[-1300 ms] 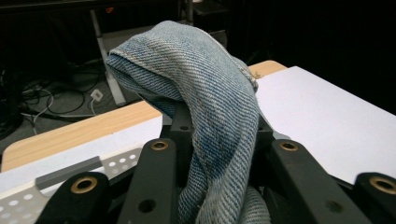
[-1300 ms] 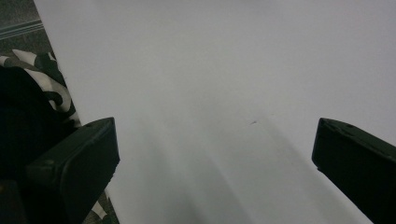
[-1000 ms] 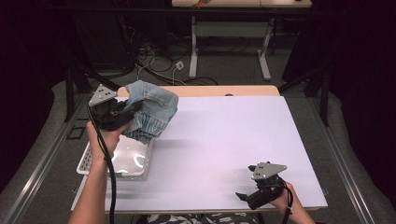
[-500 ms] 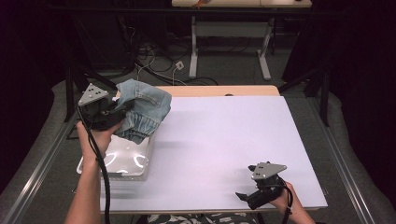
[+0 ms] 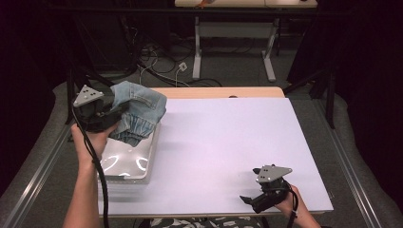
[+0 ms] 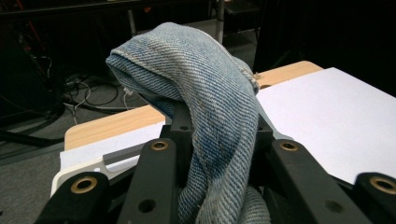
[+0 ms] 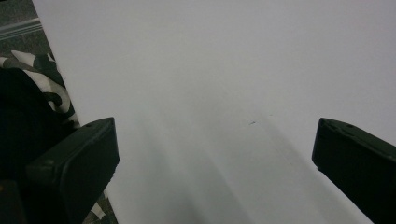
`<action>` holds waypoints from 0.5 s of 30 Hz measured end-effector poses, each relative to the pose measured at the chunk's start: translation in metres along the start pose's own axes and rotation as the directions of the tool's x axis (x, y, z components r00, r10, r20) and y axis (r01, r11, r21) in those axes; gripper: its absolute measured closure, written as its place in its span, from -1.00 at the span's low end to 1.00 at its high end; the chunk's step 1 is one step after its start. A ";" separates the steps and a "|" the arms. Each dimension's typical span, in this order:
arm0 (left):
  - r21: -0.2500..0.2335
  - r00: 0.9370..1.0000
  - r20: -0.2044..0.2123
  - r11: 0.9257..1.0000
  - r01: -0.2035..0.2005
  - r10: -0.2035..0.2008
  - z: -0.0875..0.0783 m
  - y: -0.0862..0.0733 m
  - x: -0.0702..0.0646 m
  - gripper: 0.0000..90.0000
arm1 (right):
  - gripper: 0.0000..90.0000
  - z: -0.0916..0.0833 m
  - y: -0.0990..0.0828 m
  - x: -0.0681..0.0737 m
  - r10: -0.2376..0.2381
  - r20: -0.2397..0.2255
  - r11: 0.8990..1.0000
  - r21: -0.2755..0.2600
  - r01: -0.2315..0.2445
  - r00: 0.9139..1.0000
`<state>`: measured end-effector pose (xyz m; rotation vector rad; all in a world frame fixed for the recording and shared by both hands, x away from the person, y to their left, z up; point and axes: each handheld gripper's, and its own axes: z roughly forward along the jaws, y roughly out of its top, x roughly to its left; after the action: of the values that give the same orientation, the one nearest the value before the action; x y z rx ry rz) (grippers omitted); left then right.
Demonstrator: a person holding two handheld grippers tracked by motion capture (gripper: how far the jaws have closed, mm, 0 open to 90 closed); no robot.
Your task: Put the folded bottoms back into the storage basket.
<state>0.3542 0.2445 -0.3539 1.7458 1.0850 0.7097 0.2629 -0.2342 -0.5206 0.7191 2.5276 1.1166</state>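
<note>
1. Holding a bundle of denim jeans [image 5: 138,111] in my left gripper [image 5: 102,114], I have the jaws clamped tight on a fold of the cloth; in the left gripper view the fabric [image 6: 219,121] drapes up and over between them.
2. The jeans hang in the air at the table's far-left corner, above the far end of the white tray [image 5: 127,164]; I can't tell whether the lowest cloth touches the tray.
3. My right gripper [image 5: 259,199] rests low at the near-right edge of the white table sheet [image 5: 228,137], jaws spread wide with nothing between them; its own view shows bare sheet [image 7: 210,93] ahead.
4. The relation that matters: the open sheet lies to the right of the bundle, and the bundle droops downward from the grip.
5. The left hand is at the denim; the right is well apart, across the table.
</note>
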 end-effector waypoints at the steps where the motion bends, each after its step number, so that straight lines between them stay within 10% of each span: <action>1: 0.004 1.000 -0.008 1.000 -0.003 0.003 0.000 0.000 0.000 0.61 | -0.99 0.000 0.000 0.000 0.000 0.000 1.000 0.001 0.000 1.000; 15: 0.074 1.000 -0.024 0.997 0.010 -0.008 0.005 -0.006 0.011 0.60 | -0.99 -0.001 0.000 0.000 0.000 0.002 1.000 0.000 0.000 1.000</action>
<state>0.3612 0.2535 -0.3611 1.7978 1.1474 0.6936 0.2625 -0.2344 -0.5203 0.7204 2.5261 1.1154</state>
